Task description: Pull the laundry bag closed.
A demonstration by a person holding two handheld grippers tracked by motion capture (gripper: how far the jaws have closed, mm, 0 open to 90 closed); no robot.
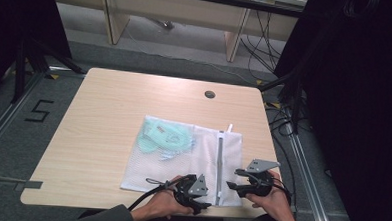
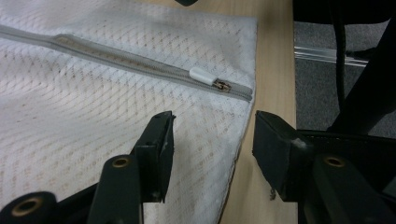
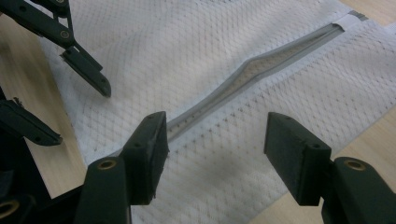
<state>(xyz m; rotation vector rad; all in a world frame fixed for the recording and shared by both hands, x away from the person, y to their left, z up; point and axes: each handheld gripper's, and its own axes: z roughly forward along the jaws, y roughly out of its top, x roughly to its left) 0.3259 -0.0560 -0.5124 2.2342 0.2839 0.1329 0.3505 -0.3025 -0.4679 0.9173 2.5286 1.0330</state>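
Note:
A white mesh laundry bag (image 1: 181, 162) lies flat near the front of the wooden table (image 1: 103, 121). A pale green garment (image 1: 164, 136) shows through its far left part. A grey zipper (image 1: 220, 161) runs along the bag; its white pull (image 2: 203, 74) sits close to the near end. My left gripper (image 2: 212, 126) is open, with the bag's near edge between its jaws and the pads clear of the mesh. My right gripper (image 3: 215, 123) is open just above the mesh, one jaw over the zipper (image 3: 243, 74). The left gripper (image 3: 74, 112) also shows there, astride the bag's edge.
A round cable grommet (image 1: 209, 94) sits in the table's far side. The table's front edge is right under both hands. Dark stands and cables (image 1: 284, 114) crowd the floor to the right, and a "5" (image 1: 38, 111) is marked on the floor at left.

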